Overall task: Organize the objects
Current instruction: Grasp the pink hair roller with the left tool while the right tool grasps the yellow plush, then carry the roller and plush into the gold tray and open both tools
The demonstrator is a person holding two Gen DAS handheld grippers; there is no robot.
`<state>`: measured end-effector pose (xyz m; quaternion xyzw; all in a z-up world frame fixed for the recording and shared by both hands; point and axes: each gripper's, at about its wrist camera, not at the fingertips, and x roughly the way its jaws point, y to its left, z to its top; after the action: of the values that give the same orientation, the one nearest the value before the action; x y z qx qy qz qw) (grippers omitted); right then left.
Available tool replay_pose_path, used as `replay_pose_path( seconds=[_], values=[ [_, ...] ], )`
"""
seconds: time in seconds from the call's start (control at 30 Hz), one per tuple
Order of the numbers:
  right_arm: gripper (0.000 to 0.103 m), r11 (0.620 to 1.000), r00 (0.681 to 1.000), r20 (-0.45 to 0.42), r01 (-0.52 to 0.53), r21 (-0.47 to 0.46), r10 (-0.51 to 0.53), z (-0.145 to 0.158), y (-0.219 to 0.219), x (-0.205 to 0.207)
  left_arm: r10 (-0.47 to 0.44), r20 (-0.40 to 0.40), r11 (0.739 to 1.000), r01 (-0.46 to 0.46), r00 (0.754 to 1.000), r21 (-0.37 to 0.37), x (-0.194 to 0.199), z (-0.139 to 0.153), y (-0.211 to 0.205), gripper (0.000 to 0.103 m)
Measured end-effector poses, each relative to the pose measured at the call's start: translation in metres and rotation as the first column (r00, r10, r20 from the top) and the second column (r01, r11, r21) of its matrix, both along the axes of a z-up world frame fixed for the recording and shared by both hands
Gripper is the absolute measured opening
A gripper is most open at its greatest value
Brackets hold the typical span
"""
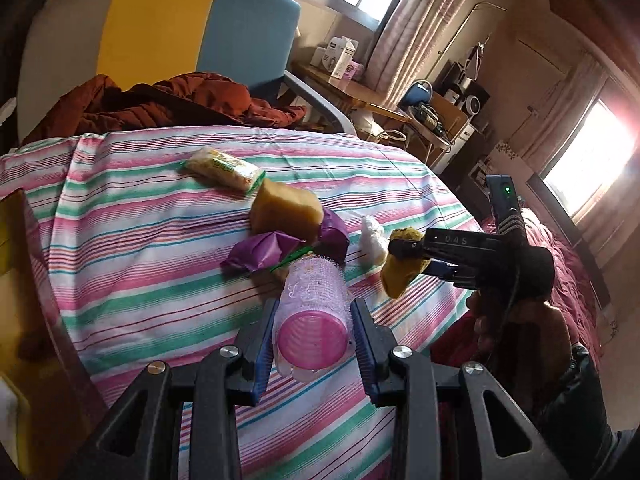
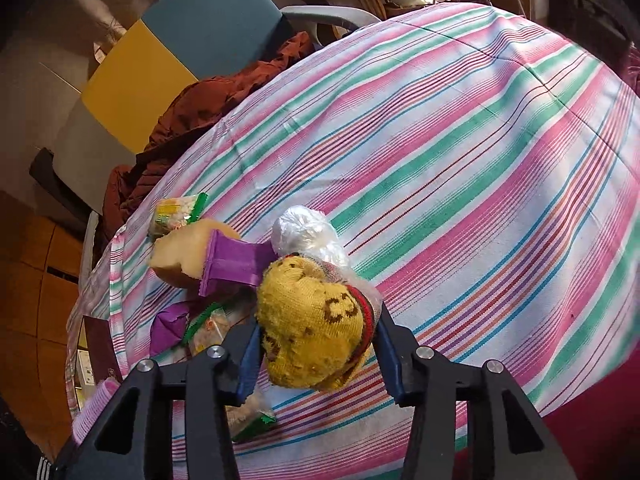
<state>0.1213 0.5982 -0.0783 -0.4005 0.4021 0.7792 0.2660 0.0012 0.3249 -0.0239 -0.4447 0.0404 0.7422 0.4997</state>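
Striped bedsheet [image 2: 460, 140], rust-red jacket [image 1: 168, 100], yellow-and-blue chair [image 1: 192, 28], cluttered wooden desk [image 1: 352, 88], curtained windows [image 1: 592, 160]

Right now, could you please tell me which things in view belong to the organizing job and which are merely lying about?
Job:
pink roller, held by left gripper
yellow sock, held by right gripper
sponge
purple wrappers
snack packet
plastic bag

Lying about:
brown jacket
chair

Black gripper frames [image 1: 312, 364], blue-padded jaws, silver screws
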Motion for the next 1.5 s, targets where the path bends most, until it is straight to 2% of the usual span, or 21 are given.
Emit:
replay_pose_path(
  seconds=[0.17,0.37,0.67,0.8,0.93,1.23,1.37,1.5],
  values=[
    [0.050,0.999,1.000,-0.029,-0.005,0.045,0.006,0.010,-0.004,0.003,0.071,-0.031,0.997,-0.072,0.997,-0.010,-0.003,0.003,-0.033,0.035],
    [0.050,0.992,0.996,-0.080,-0.016,0.126,0.027,0.028,-0.012,0.005,0.162,-0.049,0.987,-0.161,0.986,0.013,-0.010,0.013,-0.077,0.035],
    [0.050,0.967,0.988,-0.146,-0.014,0.253,0.052,0.056,-0.028,0.010,0.295,-0.044,0.955,-0.294,0.955,0.030,-0.016,0.018,-0.153,0.035],
    [0.050,0.954,0.985,-0.150,-0.037,0.298,0.085,0.065,-0.042,0.008,0.370,-0.041,0.929,-0.369,0.928,0.039,-0.021,0.023,-0.196,0.035],
    [0.050,0.953,0.980,-0.169,-0.054,0.298,0.108,0.074,-0.057,0.011,0.446,-0.037,0.895,-0.443,0.894,0.056,-0.027,0.029,-0.234,0.035],
    [0.050,0.923,0.949,-0.195,-0.168,0.346,0.246,0.105,-0.110,-0.004,0.578,-0.042,0.814,-0.572,0.815,0.098,-0.035,0.036,-0.302,0.035],
    [0.050,0.905,0.914,-0.205,-0.273,0.325,0.350,0.109,-0.143,-0.022,0.622,-0.033,0.781,-0.616,0.783,0.101,-0.037,0.034,-0.326,0.035],
    [0.050,0.857,0.857,-0.191,-0.411,0.311,0.480,0.104,-0.192,-0.048,0.649,-0.011,0.757,-0.645,0.760,0.101,-0.040,0.030,-0.345,0.035]
  ],
)
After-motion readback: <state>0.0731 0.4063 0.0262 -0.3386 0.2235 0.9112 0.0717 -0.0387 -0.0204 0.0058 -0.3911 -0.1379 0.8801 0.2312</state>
